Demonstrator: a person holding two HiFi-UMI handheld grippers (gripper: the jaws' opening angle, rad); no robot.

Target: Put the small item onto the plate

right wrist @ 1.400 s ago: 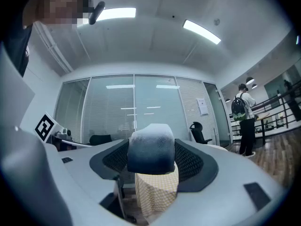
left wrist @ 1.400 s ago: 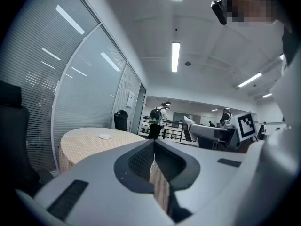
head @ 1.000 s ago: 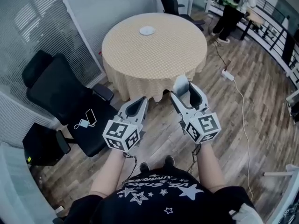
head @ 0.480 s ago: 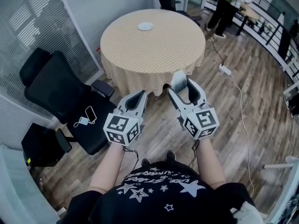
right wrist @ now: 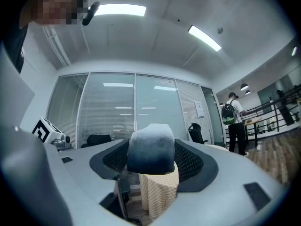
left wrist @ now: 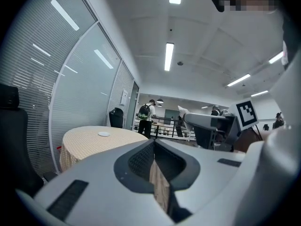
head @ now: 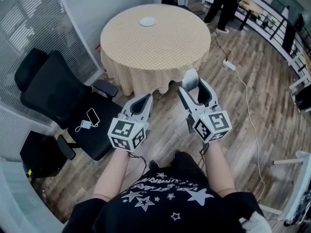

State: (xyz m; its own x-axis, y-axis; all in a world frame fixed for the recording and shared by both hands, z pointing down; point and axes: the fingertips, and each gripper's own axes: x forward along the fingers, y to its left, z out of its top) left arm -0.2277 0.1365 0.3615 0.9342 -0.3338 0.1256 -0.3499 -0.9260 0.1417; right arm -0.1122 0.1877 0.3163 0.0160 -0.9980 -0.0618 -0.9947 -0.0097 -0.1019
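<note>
Forward the small item [right wrist: 150,147] is carried, gripped in the right claw [head: 195,90]; left claw [head: 142,105] closed, empty. It could be jolted loose before the plate [head: 147,21] is reached.

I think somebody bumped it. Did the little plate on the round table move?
No. The plate stays at the same spot near the far edge of the round table; only the camera shifted.

One round table [head: 155,45], one plate [head: 147,21], two grippers [head: 145,99] [head: 194,85], one small item [head: 189,78]
</note>
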